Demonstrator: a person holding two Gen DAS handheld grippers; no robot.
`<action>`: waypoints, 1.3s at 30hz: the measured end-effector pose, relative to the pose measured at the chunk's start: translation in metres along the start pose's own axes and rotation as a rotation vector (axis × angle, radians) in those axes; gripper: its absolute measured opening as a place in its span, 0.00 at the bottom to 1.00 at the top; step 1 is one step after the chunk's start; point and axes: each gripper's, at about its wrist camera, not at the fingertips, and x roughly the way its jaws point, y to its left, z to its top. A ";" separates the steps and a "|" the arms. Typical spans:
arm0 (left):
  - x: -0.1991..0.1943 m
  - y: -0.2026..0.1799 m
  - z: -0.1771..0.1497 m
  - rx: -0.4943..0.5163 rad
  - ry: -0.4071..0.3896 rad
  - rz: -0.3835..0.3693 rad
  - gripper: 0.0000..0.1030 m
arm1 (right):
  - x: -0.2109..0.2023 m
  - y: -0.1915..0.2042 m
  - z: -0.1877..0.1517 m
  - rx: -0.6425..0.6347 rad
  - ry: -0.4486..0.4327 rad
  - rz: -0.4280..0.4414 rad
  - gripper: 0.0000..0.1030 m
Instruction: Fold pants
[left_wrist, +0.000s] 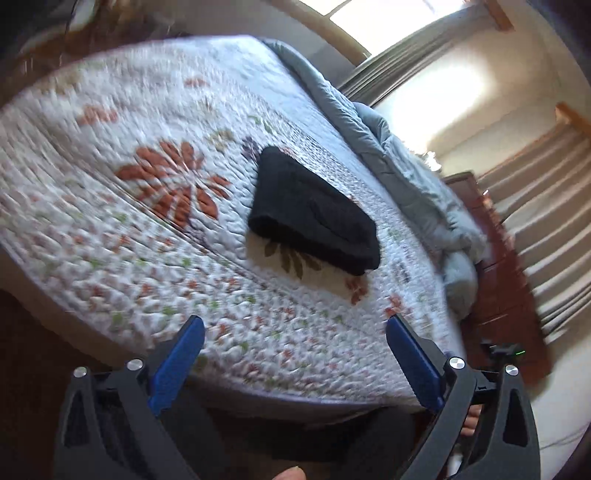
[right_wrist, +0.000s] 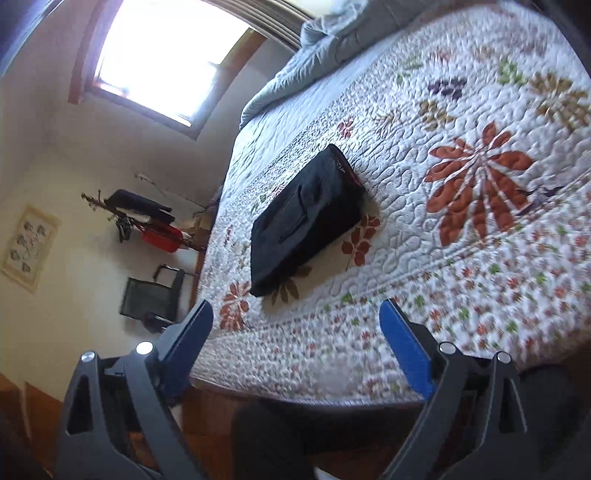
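Lying folded on quilt (left_wrist: 155, 229): pants (left_wrist: 314, 210). L gripper (left_wrist: 295, 325) & R gripper (right_wrist: 295, 310) both gaping wide, empty, well back from pants.

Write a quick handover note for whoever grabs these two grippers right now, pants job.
Left gripper: open, empty, held above the near edge of the bed.
Right gripper: open, empty, also clear of the cloth.
Black pants: folded into a compact rectangular bundle, lying on the white floral quilt, near the crumpled grey-blue comforter.
Done: fold looks complete.
Left: probably nothing; perhaps check the edges are neat.
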 end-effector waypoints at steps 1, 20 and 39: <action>-0.014 -0.014 -0.008 0.051 -0.030 0.055 0.96 | -0.008 0.008 -0.009 -0.022 -0.007 -0.025 0.89; -0.153 -0.175 -0.122 0.353 -0.259 0.331 0.96 | -0.122 0.188 -0.166 -0.623 -0.244 -0.430 0.96; -0.171 -0.204 -0.133 0.393 -0.324 0.349 0.96 | -0.124 0.207 -0.174 -0.677 -0.229 -0.394 0.96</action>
